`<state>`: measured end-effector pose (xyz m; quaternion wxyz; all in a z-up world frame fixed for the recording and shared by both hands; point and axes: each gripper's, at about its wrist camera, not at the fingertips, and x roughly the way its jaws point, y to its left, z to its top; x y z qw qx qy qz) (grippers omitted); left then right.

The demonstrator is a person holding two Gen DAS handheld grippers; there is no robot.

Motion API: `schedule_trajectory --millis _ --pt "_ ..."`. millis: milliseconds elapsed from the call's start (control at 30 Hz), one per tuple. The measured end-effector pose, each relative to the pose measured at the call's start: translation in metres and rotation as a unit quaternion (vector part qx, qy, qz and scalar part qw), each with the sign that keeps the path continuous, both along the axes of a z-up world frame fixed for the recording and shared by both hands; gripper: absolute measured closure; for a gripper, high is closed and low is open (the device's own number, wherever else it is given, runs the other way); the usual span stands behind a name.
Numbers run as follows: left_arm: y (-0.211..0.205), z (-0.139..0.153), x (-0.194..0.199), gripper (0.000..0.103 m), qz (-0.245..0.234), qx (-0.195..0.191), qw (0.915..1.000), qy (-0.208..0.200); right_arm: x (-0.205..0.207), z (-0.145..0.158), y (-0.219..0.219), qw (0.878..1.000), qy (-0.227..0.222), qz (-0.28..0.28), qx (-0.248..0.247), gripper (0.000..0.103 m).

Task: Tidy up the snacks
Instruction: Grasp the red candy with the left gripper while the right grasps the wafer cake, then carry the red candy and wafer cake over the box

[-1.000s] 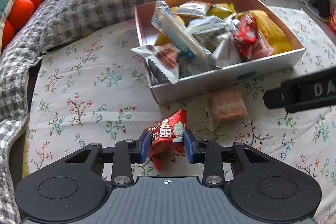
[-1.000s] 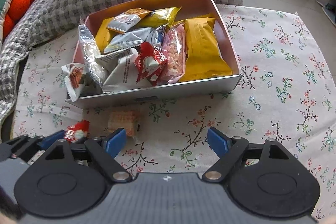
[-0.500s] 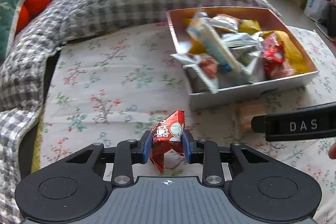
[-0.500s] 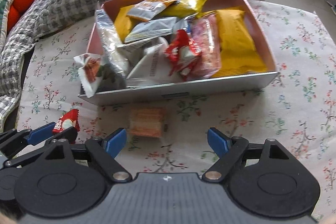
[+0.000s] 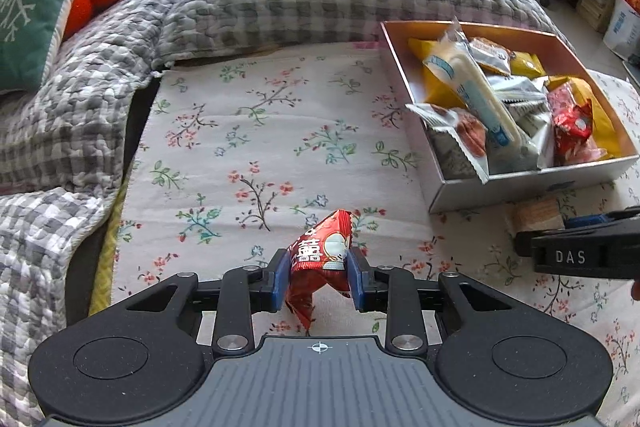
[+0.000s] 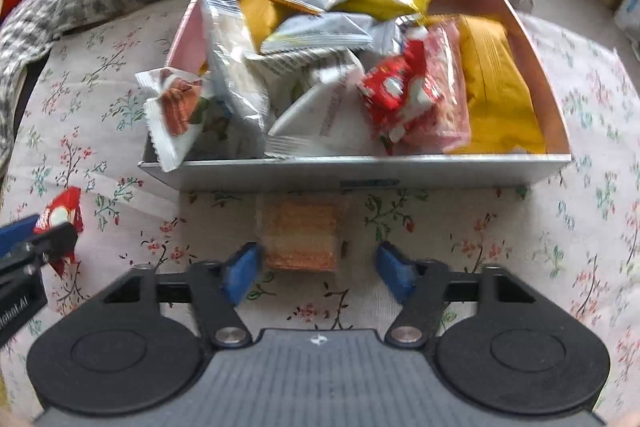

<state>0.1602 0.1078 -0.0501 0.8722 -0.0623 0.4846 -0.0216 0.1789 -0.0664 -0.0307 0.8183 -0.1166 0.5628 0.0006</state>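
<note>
Left wrist view: my left gripper (image 5: 319,281) is clamped on a small red snack packet (image 5: 320,259), both blue pads pressed against its sides, and the packet stands up between them above the floral cloth (image 5: 248,131). The snack box (image 5: 516,187) sits at about 2 o'clock from the packet, well apart, and is already piled with wrapped snacks: a long white-and-blue pack (image 5: 468,83) leaning across the top, yellow bags, grey sachets and another red packet (image 5: 572,123). At 3 o'clock the right gripper (image 5: 580,255) enters the frame beside a clear-wrapped orange wafer snack (image 5: 536,213) lying just in front of the box wall. Right wrist view: the right gripper (image 6: 316,267) is positioned over that wafer snack (image 6: 300,235), which lies on the cloth at 12 o'clock from the jaws, just short of the box's front wall (image 6: 360,173). The jaws are closing, with the wafer's near end between them; the left pad is at the wrapper's edge, and the right pad is apart from it, so no grip is made yet. The frame is blurred, so finer contact cannot be resolved. At 9 o'clock the left gripper's tip shows with the red packet (image 6: 60,219). Status, as I judge it: most snacks are boxed; two remain outside, one held on the left and one about to be gripped on the right. Remaining steps: complete the right-hand grip, then carry both into the box.
</note>
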Motion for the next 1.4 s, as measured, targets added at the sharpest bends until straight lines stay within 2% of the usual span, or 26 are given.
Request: schedule_trajectory --millis 233,367,667,867,1100,1400 --pt "-0.007 0.009 -0.003 0.075 -0.006 -0.010 0.9999 -0.011 -0.011 0.007 0.010 1.000 -0.002 0.017 0.001 0.067" --pt "-0.008 0.014 -0.004 0.075 -0.001 -0.014 0.9997 -0.018 -0.018 0.018 0.014 0.999 -0.007 0.025 0.027 0.068" --pt "-0.006 0.032 -0.007 0.075 0.022 -0.053 0.9977 -0.036 -0.034 0.046 0.014 0.997 -0.016 0.043 0.057 0.068" --pt "-0.020 0.046 -0.010 0.075 0.020 -0.066 0.9963 -0.051 -0.035 0.065 -0.004 0.995 -0.035 0.049 0.083 0.068" --pt "-0.037 0.063 -0.014 0.076 0.015 -0.078 0.9943 -0.071 -0.035 0.078 -0.034 0.994 -0.051 0.031 0.086 0.068" --pt "-0.054 0.067 -0.010 0.076 0.012 -0.080 0.9937 -0.077 -0.035 0.095 -0.076 0.993 -0.068 0.003 0.093 0.068"
